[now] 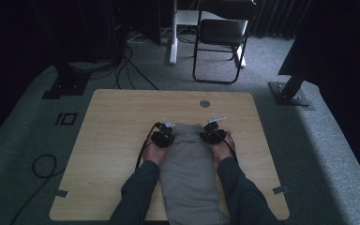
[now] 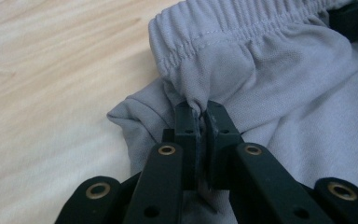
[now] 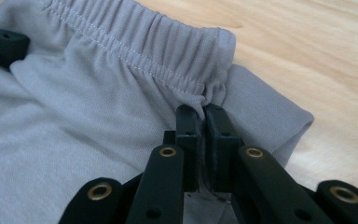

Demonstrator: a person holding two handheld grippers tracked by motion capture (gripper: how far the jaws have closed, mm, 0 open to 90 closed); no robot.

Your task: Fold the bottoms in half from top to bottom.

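In the right gripper view, the right gripper (image 3: 202, 112) was seen clamped on a pinch of the grey garment (image 3: 98, 116) just below its gathered elastic waistband (image 3: 140, 44). The cloth was spread over a light wooden table (image 3: 321, 51). The left gripper (image 3: 0, 44) was glimpsed at the waistband's far end.

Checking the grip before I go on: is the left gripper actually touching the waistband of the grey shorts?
Touching. The left gripper view shows the left gripper with its jaws closed on a bunched fold of the grey shorts at the waistband.
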